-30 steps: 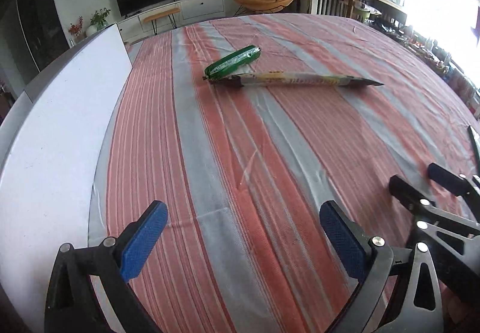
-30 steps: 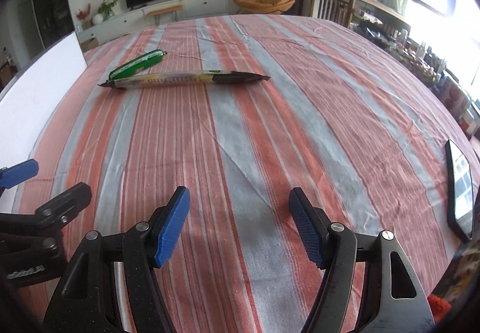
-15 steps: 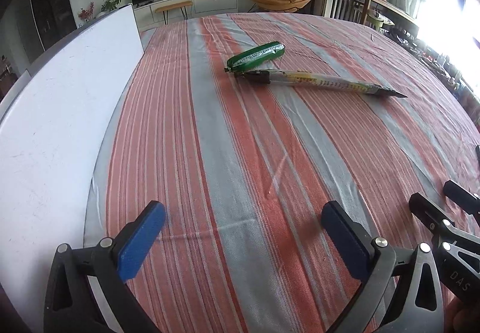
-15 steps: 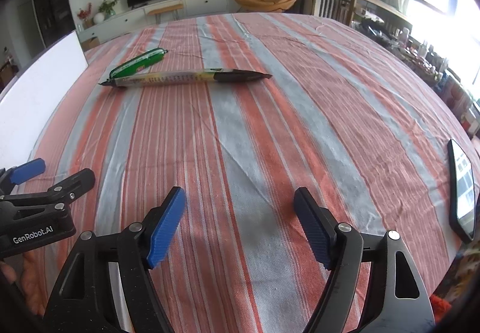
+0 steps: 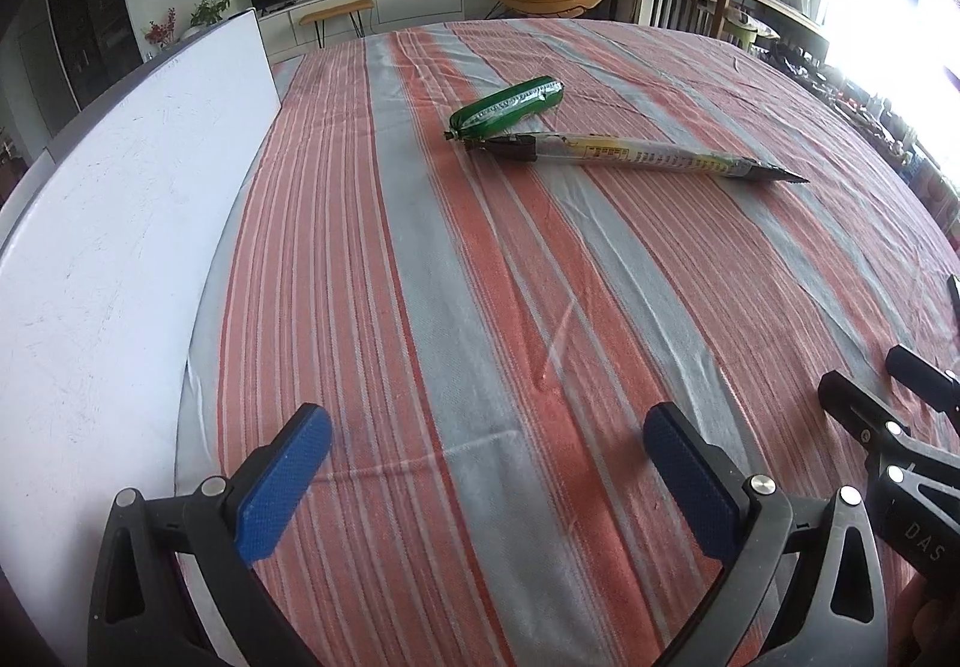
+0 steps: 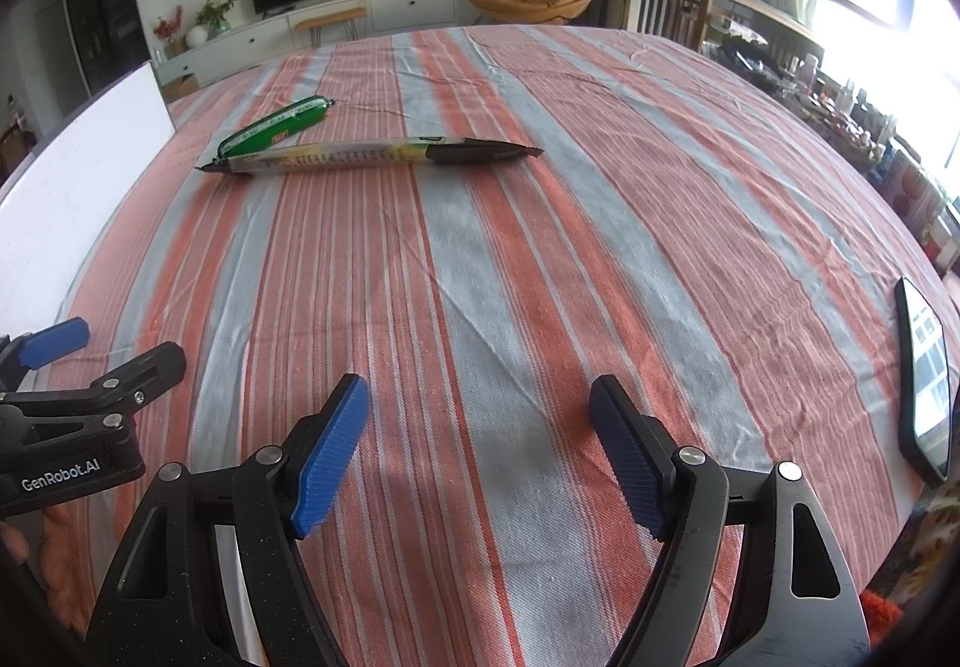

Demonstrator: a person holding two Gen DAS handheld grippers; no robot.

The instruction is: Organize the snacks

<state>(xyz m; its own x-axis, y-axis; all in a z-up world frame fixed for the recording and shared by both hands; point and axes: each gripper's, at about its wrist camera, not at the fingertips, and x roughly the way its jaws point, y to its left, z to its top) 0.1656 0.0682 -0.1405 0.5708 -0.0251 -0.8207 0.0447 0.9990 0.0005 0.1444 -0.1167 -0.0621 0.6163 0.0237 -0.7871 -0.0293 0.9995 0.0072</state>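
A green sausage snack (image 5: 510, 114) (image 6: 276, 123) lies far out on the striped tablecloth (image 5: 480, 277). Just in front of it, almost touching, lies a long thin snack stick (image 5: 636, 156) (image 6: 360, 156) in a clear wrapper with dark ends. My left gripper (image 5: 486, 427) hovers low over the near cloth, open, with nothing between its blue pads. Beside it on the right, my right gripper (image 6: 480, 394) is also open and empty, well short of both snacks. Each gripper shows at the edge of the other's view.
A white board (image 5: 120, 217) (image 6: 66, 187) runs along the table's left side. A dark phone (image 6: 924, 379) lies near the right edge of the table. Behind the table are a TV cabinet, plants, an orange chair and wooden furniture.
The right gripper's jaws have spread a little wider. The left wrist view has shifted slightly, so the snacks sit further right and the right gripper lower at its edge.
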